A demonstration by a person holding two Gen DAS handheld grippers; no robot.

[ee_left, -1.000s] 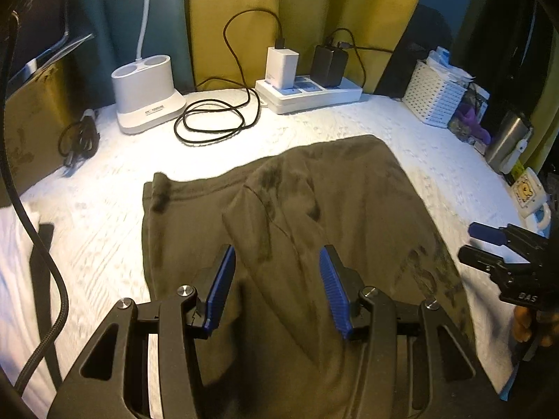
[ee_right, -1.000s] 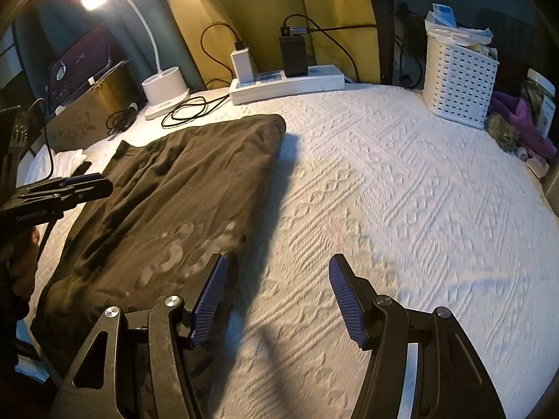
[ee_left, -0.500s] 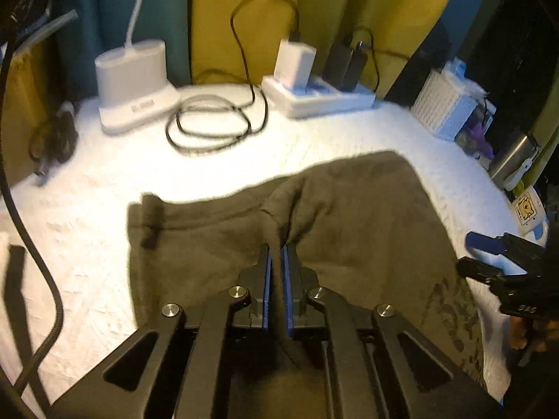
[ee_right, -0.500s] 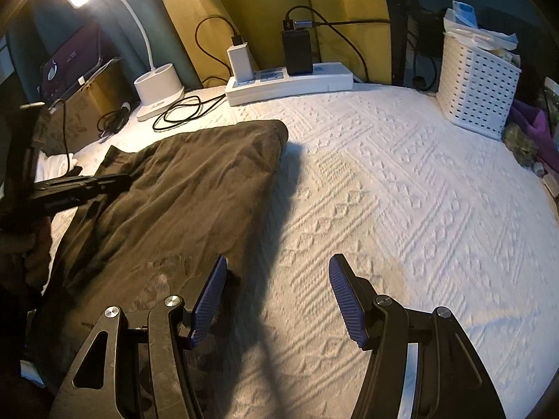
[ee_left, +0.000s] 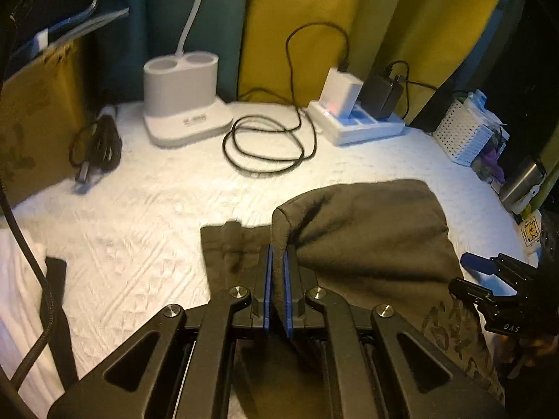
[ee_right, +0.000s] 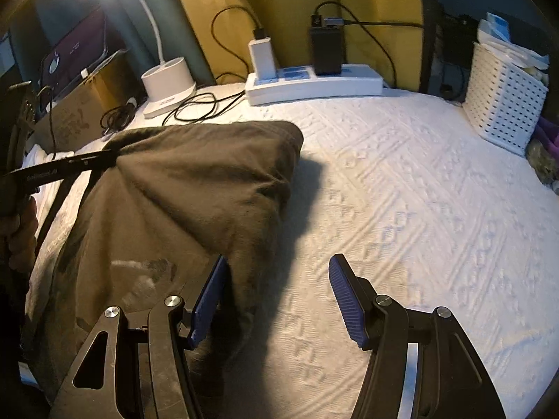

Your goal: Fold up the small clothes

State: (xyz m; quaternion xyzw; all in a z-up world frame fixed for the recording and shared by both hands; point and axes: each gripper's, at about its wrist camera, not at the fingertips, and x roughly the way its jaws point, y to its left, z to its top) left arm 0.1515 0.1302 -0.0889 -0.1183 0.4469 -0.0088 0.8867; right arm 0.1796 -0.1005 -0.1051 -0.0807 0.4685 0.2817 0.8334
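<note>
A dark olive garment (ee_left: 367, 237) lies on the white textured bedcover (ee_left: 146, 230). My left gripper (ee_left: 277, 265) is shut on a raised fold of the garment, and the cloth drapes away to the right of the pinch. In the right wrist view the same garment (ee_right: 181, 202) is tented up toward the left gripper (ee_right: 104, 159) at the left. My right gripper (ee_right: 276, 293) stands open over the garment's right edge; its left finger is above the cloth, its right finger above bare bedcover (ee_right: 419, 192). It appears in the left wrist view as the right gripper (ee_left: 489, 279) at the right edge.
At the back stand a white lamp base (ee_left: 183, 101), a coiled black cable (ee_left: 265, 146) and a power strip with chargers (ee_left: 356, 118). A white perforated basket (ee_right: 503, 104) sits back right. A cardboard box (ee_left: 38, 111) is at the left, a metal flask (ee_left: 524, 181) at the right.
My left gripper closed on a fold of the garment and dragged it rightward, lifting the cloth and baring bedcover at the left. The right gripper shifted a little over the garment's edge, still open.
</note>
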